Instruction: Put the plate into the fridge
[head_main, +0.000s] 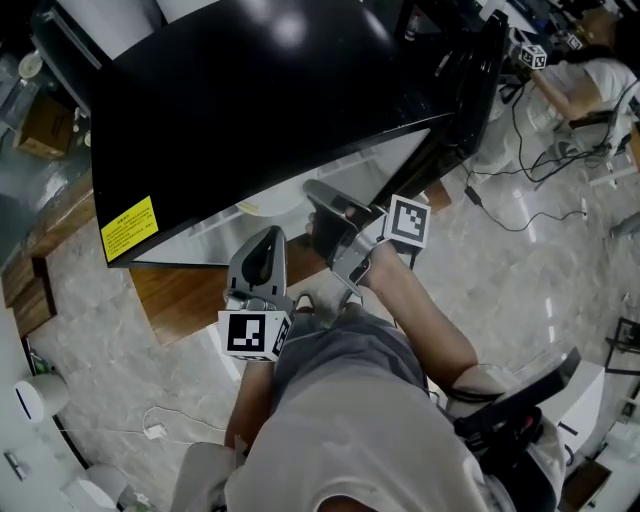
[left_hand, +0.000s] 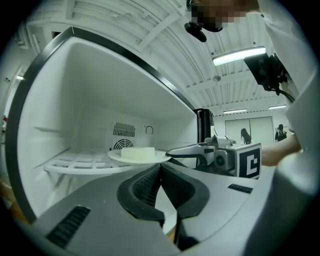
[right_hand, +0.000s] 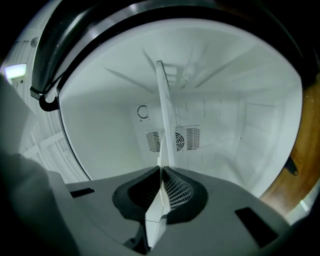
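Plate (left_hand: 115, 156), carrying a pale block (left_hand: 138, 152), is inside the fridge (left_hand: 90, 100) just over the wire shelf (left_hand: 70, 165). Right gripper (right_hand: 161, 174) fingers are clamped on its rim. Left gripper (left_hand: 160, 169) fingers are closed and empty. Placing step; next, likely settle it flat, release, back out.

Setting: indoor test lab or open workshop hall, not a home. Evidence: black fridge (head_main: 250, 110) with a yellow label (head_main: 129, 228), set over a bare wooden base (head_main: 190, 295) on pale marbled floor tiles (head_main: 520, 300); loose black cables (head_main: 520, 160) trailing across that floor; cardboard box (head_main: 45, 125) at the side; another person (head_main: 600, 80) near a marker-printed cube (head_main: 530, 55); exposed white ribbed ceiling (left_hand: 150, 35) with strip light (left_hand: 239, 56); glazed partition (left_hand: 247, 127) with figures beyond.
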